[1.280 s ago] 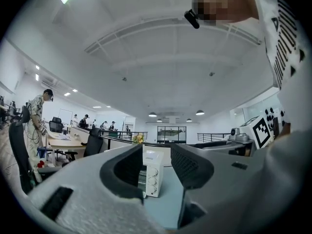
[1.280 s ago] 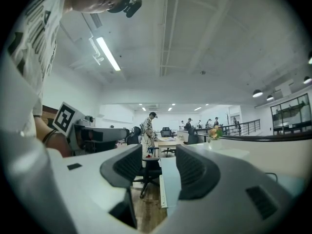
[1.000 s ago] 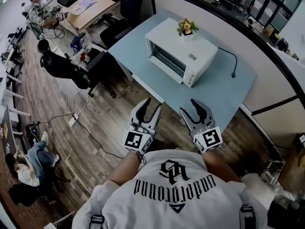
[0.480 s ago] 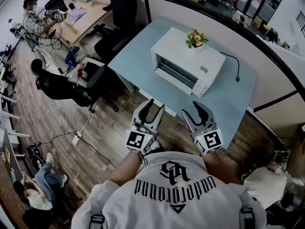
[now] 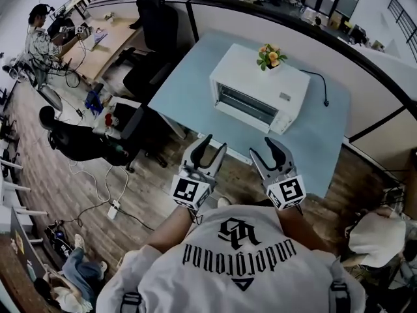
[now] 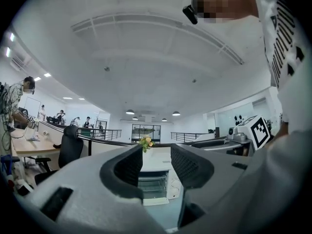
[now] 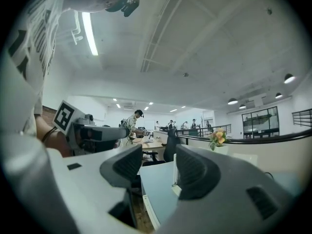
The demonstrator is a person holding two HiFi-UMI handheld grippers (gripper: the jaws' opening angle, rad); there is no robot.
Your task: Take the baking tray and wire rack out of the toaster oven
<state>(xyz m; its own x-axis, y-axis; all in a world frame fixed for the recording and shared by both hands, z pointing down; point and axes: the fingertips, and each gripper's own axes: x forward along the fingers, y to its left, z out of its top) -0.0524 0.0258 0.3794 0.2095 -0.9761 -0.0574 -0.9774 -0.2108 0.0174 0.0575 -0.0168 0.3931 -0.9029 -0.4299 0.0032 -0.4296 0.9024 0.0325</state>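
Both hands now nearer the table, left gripper fingers spread and empty, right gripper fingers spread and empty, oven on table ahead, flowers on top

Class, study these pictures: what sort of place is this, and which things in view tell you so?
Most likely an open-plan office: a wooden desk where a person works, black swivel chairs, and a low partition wall behind the blue table that bears the toaster oven.

Left claw, right claw: level, jaws apart.
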